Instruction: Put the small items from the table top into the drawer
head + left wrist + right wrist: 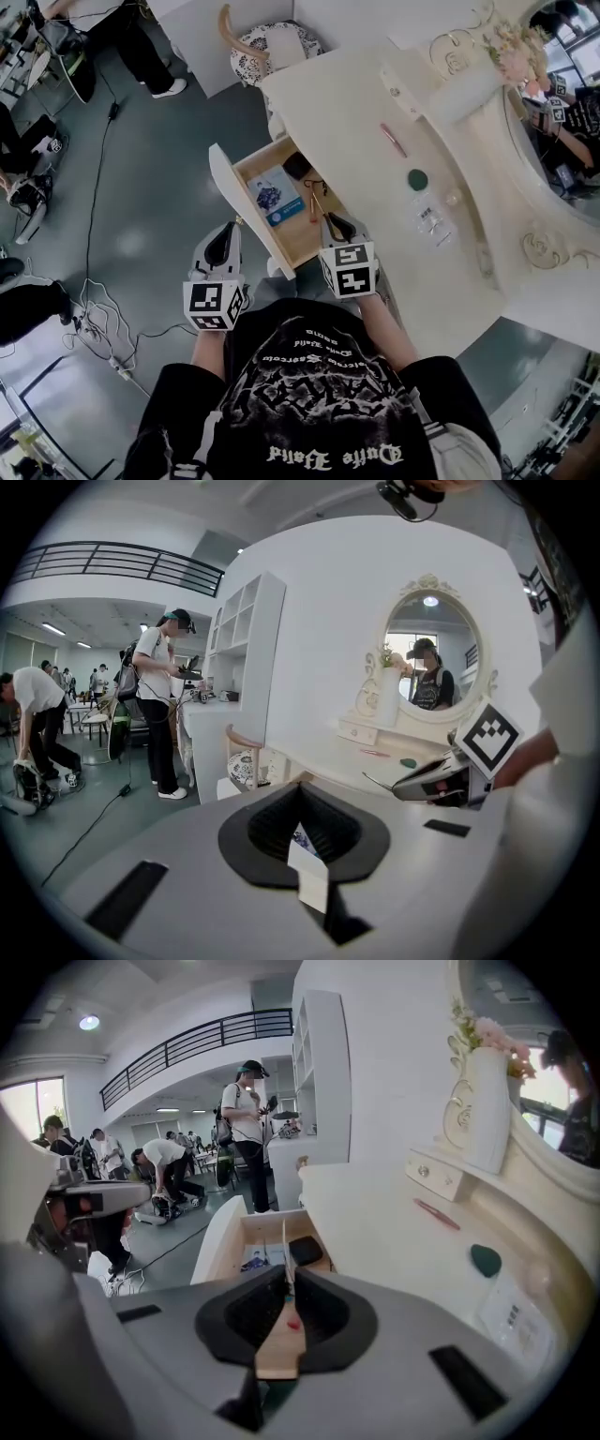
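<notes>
The drawer (pixel 246 167) of the white dressing table (pixel 356 112) stands pulled out. A blue card (pixel 275 197) and a black case (pixel 298 166) lie in it. My right gripper (pixel 336 228) hovers over the drawer's near right corner, shut on a thin brown stick (pixel 313 202) that points out over the drawer; the same stick (pixel 284 1237) rises from the jaws in the right gripper view. My left gripper (pixel 223 246) hangs by the near end of the drawer front, jaws together with nothing in them. On the table top lie a pink pen (pixel 393 140), a dark green disc (pixel 417 179) and a clear packet (pixel 431 221).
A white vase (pixel 466 91) and a small drawer box (pixel 403 89) stand at the back of the table under the oval mirror (pixel 562 103). A patterned chair (pixel 272 45) stands at the table's far end. Cables (pixel 103 328) lie on the grey floor at left, near other people.
</notes>
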`<state>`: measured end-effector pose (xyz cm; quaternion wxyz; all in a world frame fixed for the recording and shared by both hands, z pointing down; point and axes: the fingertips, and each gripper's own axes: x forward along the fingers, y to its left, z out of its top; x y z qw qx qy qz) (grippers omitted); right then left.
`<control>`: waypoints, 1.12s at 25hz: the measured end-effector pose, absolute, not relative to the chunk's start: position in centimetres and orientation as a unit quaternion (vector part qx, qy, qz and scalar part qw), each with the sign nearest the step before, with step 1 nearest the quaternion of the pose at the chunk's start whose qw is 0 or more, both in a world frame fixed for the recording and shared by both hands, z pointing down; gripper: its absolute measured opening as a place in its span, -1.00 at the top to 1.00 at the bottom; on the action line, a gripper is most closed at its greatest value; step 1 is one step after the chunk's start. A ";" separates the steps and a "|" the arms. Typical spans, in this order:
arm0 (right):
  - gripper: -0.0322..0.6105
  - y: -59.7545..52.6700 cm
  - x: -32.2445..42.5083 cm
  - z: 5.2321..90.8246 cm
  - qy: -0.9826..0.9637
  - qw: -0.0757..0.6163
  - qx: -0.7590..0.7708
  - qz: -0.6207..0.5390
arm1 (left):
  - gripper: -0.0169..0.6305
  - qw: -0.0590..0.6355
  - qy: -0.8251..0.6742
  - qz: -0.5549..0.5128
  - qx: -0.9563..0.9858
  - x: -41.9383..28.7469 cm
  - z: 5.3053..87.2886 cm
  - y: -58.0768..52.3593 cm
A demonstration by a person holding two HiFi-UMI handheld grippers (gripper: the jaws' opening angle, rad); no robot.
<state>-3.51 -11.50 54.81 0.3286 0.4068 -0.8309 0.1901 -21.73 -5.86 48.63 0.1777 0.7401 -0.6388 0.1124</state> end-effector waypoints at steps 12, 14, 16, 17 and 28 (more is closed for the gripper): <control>0.77 -11.8 -9.4 55.4 -0.851 0.326 0.370 0.180 | 0.90 0.177 -0.628 0.110 0.750 -24.7 48.9 -7.2; 0.77 -11.9 -10.1 55.6 -0.854 0.327 0.363 0.178 | 0.90 0.180 -0.628 0.112 0.749 -25.4 49.0 -7.1; 0.77 -11.9 -10.7 56.0 -0.855 0.330 0.358 0.179 | 0.90 0.180 -0.629 0.115 0.747 -26.3 49.1 -6.9; 0.77 -12.0 -11.1 56.1 -0.855 0.331 0.356 0.179 | 0.90 0.180 -0.631 0.115 0.746 -26.8 49.1 -6.9; 0.77 -12.0 -13.8 57.7 -0.868 0.349 0.306 0.176 | 0.90 0.188 -0.651 0.117 0.726 -28.2 49.2 -6.2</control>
